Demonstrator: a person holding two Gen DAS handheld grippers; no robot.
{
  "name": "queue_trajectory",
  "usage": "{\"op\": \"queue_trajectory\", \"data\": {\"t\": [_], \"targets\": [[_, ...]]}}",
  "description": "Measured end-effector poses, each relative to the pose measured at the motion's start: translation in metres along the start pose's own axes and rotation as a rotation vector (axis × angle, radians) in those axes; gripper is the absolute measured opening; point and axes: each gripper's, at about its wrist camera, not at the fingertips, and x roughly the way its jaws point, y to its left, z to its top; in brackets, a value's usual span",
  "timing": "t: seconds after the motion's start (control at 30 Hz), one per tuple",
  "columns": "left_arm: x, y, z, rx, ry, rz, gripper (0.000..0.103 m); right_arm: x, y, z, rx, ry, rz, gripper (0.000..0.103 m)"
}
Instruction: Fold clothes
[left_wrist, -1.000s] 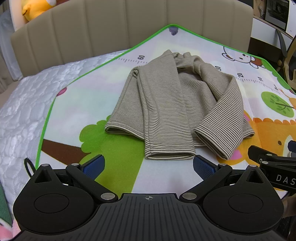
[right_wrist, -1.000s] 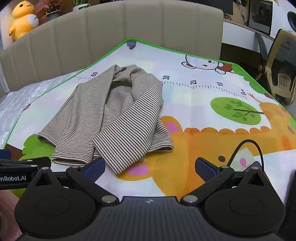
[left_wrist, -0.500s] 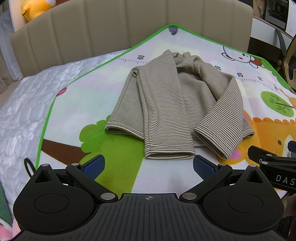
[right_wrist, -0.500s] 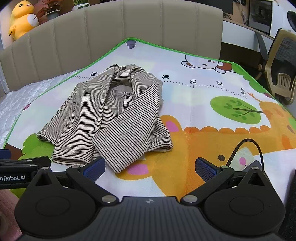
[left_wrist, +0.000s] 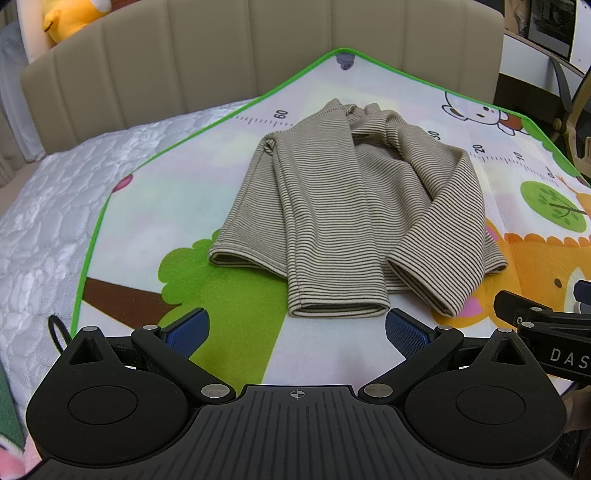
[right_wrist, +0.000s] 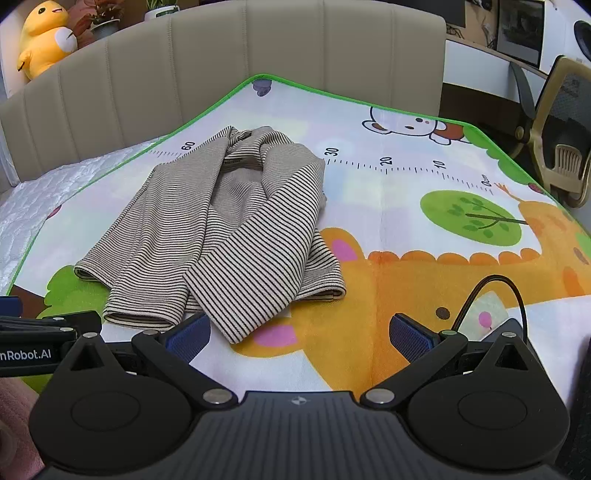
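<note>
**Both hand-held grippers wait, unloaded, at the near hem of the striped top**

Left wrist view: we see the striped long-sleeved top (left_wrist: 354, 206) lying on the cartoon play mat (left_wrist: 155, 206) spread over the bed, its body flat and both sleeves laid down its front so the cuffs end at the near hem. That narrows it into a strip, which we judge ready for a fold from hem toward collar. Our left hand-held gripper (left_wrist: 295, 330) hovers just near of the left cuff, jaws spread wide and holding nothing.

Right wrist view: the same top (right_wrist: 221, 236) sits on the left half of the mat (right_wrist: 424, 280). The right hand-held gripper (right_wrist: 300, 336) is likewise agape and empty, its left pad (right_wrist: 188, 336) just beside the right cuff, placed for a paired pinch.
</note>
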Motion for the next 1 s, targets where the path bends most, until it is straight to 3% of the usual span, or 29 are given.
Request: {"op": "queue_trajectory", "data": {"t": [1.0], "targets": [[-0.0004,-0.0013,-0.0016,0.017,-0.011,0.018,0.103,0.0011,-0.0018,0.0007,0.000,0.009,-0.004,0.103]]}}
